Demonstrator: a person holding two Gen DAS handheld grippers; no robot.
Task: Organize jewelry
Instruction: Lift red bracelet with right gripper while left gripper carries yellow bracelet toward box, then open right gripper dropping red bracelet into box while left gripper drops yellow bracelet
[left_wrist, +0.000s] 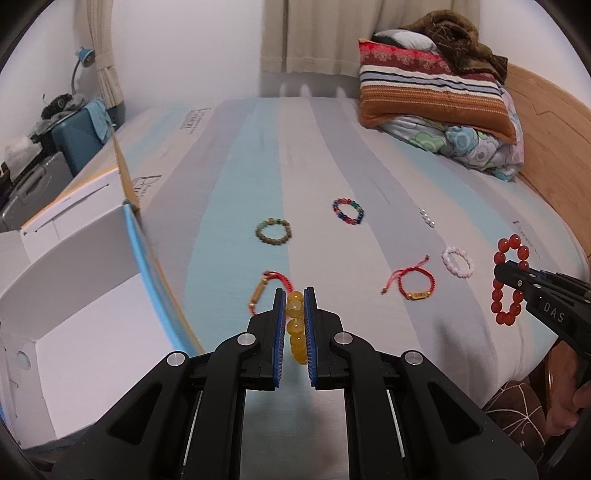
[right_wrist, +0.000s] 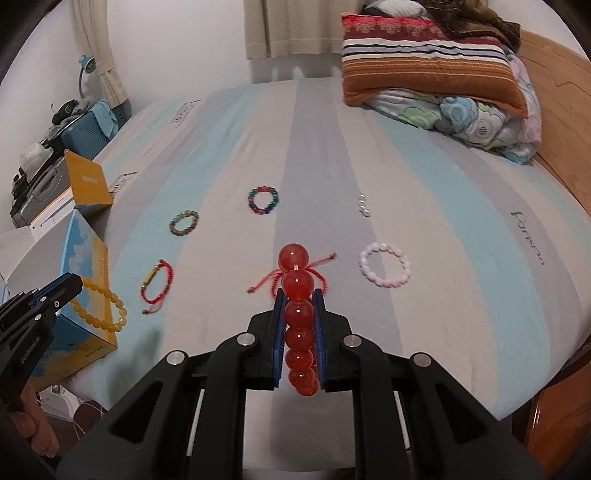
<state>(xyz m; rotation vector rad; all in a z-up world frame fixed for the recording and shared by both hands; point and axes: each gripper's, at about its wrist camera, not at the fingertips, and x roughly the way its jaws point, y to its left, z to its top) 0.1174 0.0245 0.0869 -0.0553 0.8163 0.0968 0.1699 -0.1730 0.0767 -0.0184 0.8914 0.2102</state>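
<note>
Two-gripper pickup over the bed (right_wrist: 461, 258). I am clamping the yellow bead bracelet (left_wrist: 296, 328) edge-on in my left gripper (left_wrist: 294, 295), its loop hanging clear of the sheet at lower centre. My right gripper (right_wrist: 299, 295) is gripping the red bead bracelet (right_wrist: 298, 321) the same way, so neither strand can slide. Five pieces are lying apart mid-frame: the green bead bracelet (left_wrist: 273, 232), the multicolour bead bracelet (left_wrist: 348, 211), the pink bead bracelet (left_wrist: 458, 261) and two red cord bracelets (left_wrist: 412, 282). The open box (left_wrist: 70, 280) at left is, I judge, the destination.
</note>
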